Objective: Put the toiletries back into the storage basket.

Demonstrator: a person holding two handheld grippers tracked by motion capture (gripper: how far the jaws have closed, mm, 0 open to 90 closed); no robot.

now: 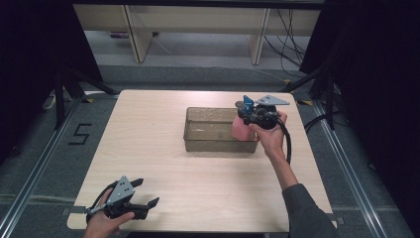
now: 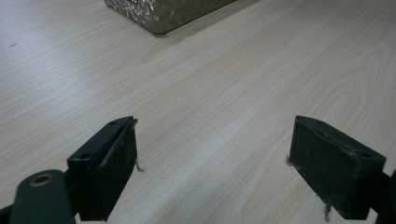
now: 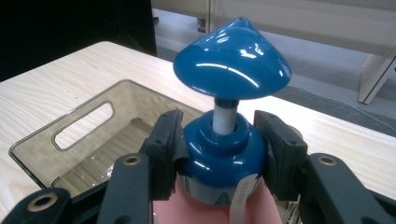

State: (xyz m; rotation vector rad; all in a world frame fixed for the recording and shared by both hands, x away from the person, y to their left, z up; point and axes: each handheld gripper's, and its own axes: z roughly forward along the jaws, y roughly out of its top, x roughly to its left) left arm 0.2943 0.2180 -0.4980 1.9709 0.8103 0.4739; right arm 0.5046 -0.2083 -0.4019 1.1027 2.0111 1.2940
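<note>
A pink pump bottle (image 3: pixel 219 205) with a blue collar and blue pump head (image 3: pixel 232 58) is held upright in my right gripper (image 3: pixel 219 149), whose jaws are shut on the blue collar. In the high view that right gripper (image 1: pixel 253 115) holds the pink bottle (image 1: pixel 239 129) over the right end of a clear smoky plastic bin (image 1: pixel 195 141). The bin (image 3: pixel 32 149) lies below and to the left in the right gripper view. My left gripper (image 1: pixel 147 194) rests near the table's front left corner, open, with bare wood between its pads (image 2: pixel 116 163).
The light wooden table (image 1: pixel 148 124) stands on a grey floor. A corner of the bin (image 2: pixel 159 14) shows at the top of the left gripper view. Pale furniture legs and cables stand beyond the far edge; black curtains flank both sides.
</note>
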